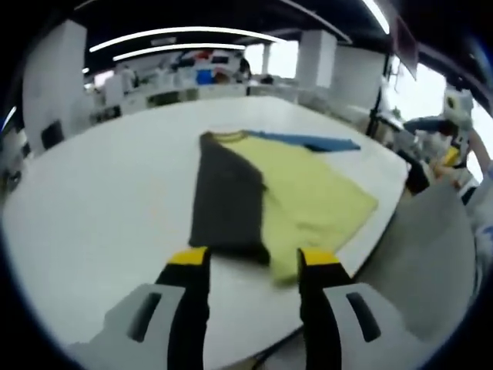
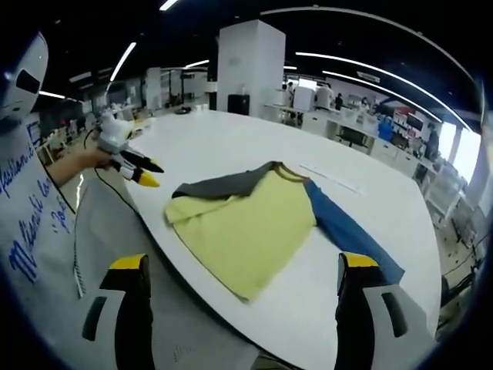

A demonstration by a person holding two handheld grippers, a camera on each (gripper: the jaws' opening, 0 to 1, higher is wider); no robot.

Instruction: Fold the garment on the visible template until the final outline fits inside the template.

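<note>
On the large white table [image 2: 231, 135] we see the yellow shirt with one grey and one blue sleeve [image 2: 250, 223], partly folded, lying just beyond our left gripper [image 1: 252, 257] and right gripper [image 2: 243, 262], both with jaws apart, holding nothing.

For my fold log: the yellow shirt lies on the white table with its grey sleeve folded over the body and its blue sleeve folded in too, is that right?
Not quite. The blue sleeve is not folded in: it lies spread out on the white table, as the right gripper view shows. The grey sleeve is folded over the yellow shirt, as you said.
</note>
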